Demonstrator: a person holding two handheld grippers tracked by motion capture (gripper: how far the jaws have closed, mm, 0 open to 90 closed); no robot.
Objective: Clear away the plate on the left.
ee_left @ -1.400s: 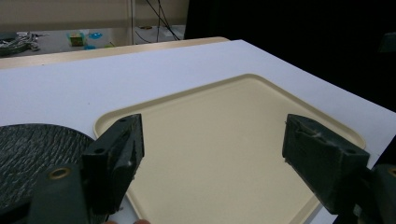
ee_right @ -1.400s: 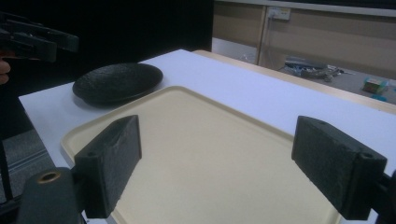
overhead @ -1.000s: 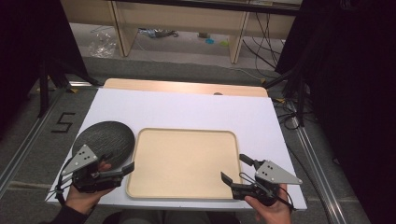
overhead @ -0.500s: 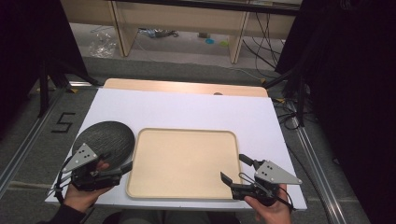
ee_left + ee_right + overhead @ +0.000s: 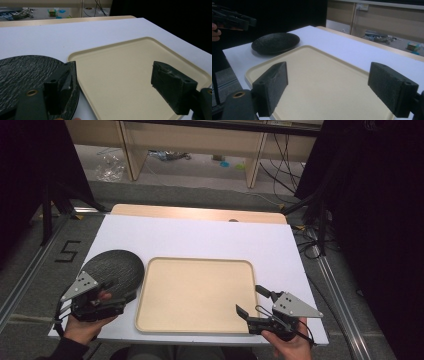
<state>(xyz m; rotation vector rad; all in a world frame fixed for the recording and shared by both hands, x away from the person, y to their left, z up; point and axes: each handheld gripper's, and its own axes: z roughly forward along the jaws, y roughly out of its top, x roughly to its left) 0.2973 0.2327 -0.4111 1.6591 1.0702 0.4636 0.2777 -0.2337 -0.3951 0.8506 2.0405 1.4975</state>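
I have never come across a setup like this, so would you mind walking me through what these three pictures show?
There is no robot here: a person holds a hand-held tool with two black fingers in each hand. The high view looks down on a white table from above the person. There the left gripper is at the lower left and the right gripper at the lower right.

The other two pictures come from small cameras riding on the grippers, each looking out between its own fingers.

On the table lie a dark textured plate and, right beside it, an empty beige tray. Both grippers are open and hold nothing. The left one hovers at the plate's near edge; the right one points over the tray's near right corner.
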